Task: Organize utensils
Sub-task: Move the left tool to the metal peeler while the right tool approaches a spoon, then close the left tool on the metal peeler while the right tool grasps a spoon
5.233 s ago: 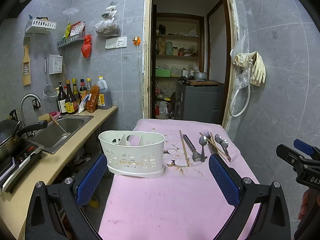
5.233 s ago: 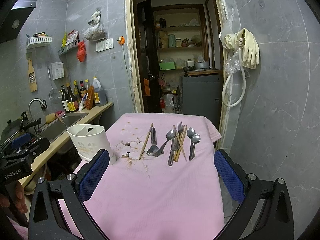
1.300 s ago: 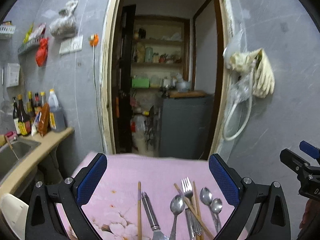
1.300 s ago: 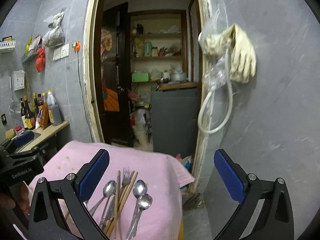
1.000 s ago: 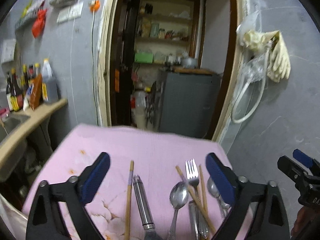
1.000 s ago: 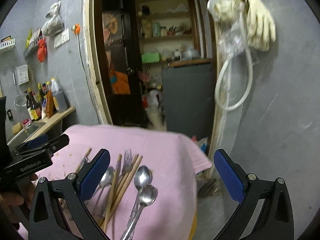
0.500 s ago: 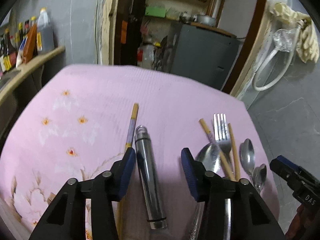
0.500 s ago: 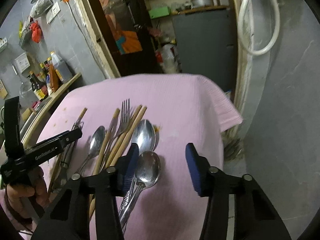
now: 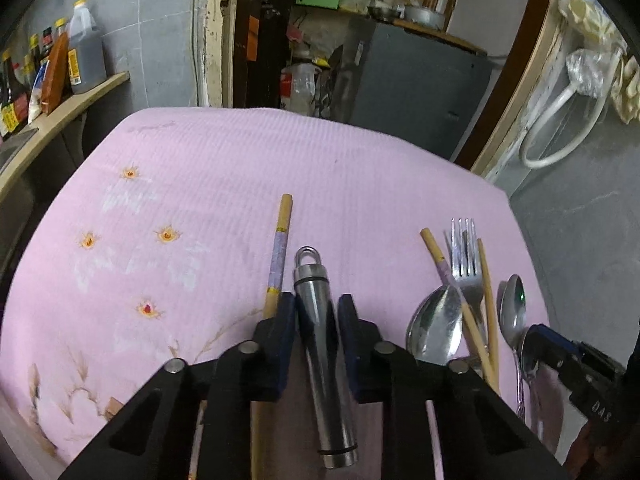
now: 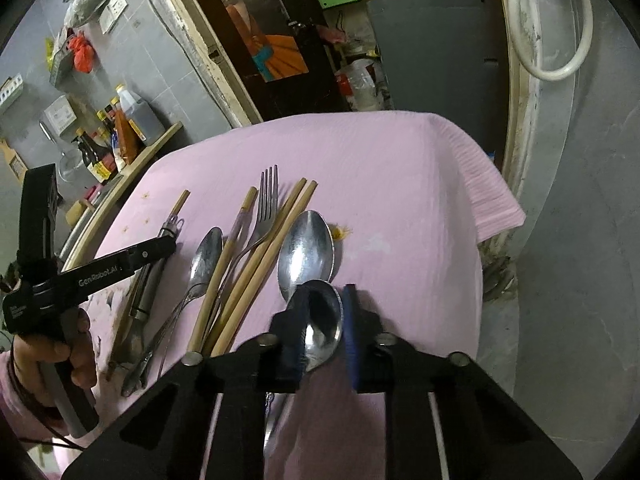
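Observation:
Utensils lie in a row on the pink cloth [image 9: 200,168]. My left gripper [image 9: 316,312] is low over the cloth, its blue pads on either side of a steel tool handle [image 9: 320,340] with a ring at its far end; small gaps still show. A chopstick [image 9: 278,252] lies just left of it. My right gripper [image 10: 322,320] straddles the bowl of the nearest spoon [image 10: 322,316]; the left pad touches it, the right pad stands off. A larger spoon [image 10: 306,252], a fork [image 10: 266,200], several chopsticks [image 10: 272,248] and another spoon [image 10: 206,256] lie beside it.
The cloth's right edge [image 10: 496,200] drops off near the tiled wall. A counter with bottles [image 9: 48,64] runs along the left. A doorway with a grey cabinet [image 9: 408,72] is beyond the table. The left gripper also shows in the right wrist view [image 10: 132,256].
Both grippers have dropped to the cloth and narrowed from wide open: the left around the steel handle, the right around the nearest spoon's bowl.

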Motion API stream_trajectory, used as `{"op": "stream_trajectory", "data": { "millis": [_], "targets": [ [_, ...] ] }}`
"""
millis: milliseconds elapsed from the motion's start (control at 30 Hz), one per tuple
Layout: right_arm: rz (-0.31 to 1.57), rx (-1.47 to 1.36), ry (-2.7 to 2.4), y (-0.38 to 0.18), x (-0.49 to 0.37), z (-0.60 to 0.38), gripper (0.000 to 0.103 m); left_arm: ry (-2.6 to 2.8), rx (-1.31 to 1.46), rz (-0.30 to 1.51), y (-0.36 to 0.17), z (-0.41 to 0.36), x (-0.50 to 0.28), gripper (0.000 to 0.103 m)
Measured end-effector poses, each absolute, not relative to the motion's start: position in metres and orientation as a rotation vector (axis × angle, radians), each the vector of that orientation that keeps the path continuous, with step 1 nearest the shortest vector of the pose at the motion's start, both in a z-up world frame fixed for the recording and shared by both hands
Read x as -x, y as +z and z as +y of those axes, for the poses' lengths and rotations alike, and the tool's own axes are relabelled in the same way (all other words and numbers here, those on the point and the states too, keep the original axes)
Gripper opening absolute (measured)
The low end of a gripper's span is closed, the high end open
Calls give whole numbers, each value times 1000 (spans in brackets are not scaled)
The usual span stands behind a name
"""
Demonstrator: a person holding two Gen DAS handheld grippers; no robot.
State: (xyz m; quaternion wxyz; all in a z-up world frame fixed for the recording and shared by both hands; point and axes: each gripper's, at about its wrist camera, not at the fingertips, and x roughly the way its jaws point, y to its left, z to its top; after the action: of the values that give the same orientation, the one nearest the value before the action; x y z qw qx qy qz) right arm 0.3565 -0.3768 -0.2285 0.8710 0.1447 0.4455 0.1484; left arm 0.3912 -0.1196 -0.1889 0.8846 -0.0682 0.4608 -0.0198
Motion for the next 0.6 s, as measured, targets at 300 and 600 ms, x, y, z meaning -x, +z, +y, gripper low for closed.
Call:
{"op": "stream_trajectory", "data": {
  "millis": [300,600],
  "targets": [
    [879,-281,302,-198,-337,-376,2,-123,199,934,-166,-117,-383,18],
    [739,-152,212,-138,-289,-357,2,-197,198,849,-127,-108,-343,18]
  ]
}}
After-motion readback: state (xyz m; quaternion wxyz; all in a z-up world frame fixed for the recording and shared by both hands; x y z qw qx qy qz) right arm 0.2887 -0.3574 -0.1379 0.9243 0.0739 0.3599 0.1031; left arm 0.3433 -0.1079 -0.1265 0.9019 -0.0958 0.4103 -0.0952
